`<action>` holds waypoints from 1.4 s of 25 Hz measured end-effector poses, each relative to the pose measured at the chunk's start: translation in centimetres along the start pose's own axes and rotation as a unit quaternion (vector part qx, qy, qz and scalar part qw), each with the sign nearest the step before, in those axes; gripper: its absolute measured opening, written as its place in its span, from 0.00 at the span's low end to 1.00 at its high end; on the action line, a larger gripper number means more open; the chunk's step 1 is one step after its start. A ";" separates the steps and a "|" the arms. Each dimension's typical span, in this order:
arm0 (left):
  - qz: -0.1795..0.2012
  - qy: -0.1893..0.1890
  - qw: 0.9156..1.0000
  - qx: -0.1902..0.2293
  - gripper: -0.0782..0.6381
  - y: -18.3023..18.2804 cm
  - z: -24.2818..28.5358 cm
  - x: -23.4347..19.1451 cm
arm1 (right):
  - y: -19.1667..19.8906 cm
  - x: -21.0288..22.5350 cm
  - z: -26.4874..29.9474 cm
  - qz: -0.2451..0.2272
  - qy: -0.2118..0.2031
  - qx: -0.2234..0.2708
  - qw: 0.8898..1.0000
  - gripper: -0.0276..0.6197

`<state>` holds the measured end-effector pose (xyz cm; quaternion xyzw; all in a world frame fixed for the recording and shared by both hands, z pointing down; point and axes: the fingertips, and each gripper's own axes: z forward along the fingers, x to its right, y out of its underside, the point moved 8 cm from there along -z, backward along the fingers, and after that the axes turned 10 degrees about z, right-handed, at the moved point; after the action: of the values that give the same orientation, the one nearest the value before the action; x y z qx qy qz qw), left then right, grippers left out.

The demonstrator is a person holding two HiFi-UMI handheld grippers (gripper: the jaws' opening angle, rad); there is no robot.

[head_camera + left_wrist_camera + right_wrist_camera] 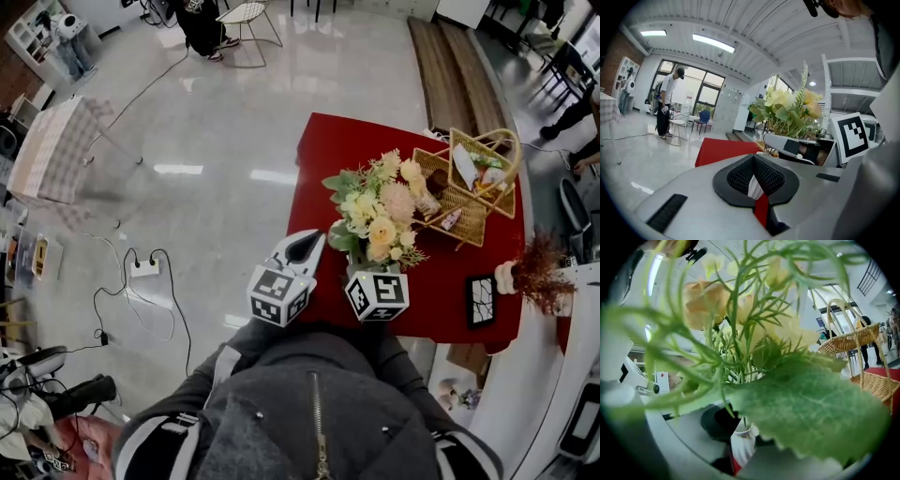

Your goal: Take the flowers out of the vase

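Observation:
A bouquet of yellow, cream and pink flowers [380,211] stands at the near side of the red table [328,150]. My right gripper [740,423] reaches in under the blooms, jaws closed on the green stems just above the mouth of a white vase [743,446]. A big leaf [811,413] hides much of the jaws. In the head view only its marker cube [378,293] shows; the bouquet covers jaws and vase. My left gripper [305,246] hovers shut and empty at the table's left edge, beside the flowers [787,110]. Its pads [740,176] meet with nothing between them.
A wicker basket [469,183] with packets stands right behind the bouquet. A small framed picture [481,300] and a dried plant [534,272] sit at the table's right end. Cables and a power strip [142,267] lie on the floor to the left. A person [665,105] stands far off.

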<state>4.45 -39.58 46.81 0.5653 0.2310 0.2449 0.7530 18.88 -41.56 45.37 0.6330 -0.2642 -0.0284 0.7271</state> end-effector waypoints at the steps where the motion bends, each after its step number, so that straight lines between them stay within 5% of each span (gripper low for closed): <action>1: -0.001 0.001 1.000 -0.001 0.12 0.0 0.0 -0.1 | 0.0 -0.1 0.0 0.000 -0.001 -0.002 1.000 0.13; 35: -0.003 0.027 1.000 0.014 0.12 -0.5 -0.8 0.4 | -5.5 -2.1 -1.1 0.007 -0.030 0.002 1.000 0.09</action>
<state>4.31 -38.90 46.16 0.5681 0.2564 0.2547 0.7394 19.14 -40.84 39.37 0.6312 -0.2907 -0.0417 0.7179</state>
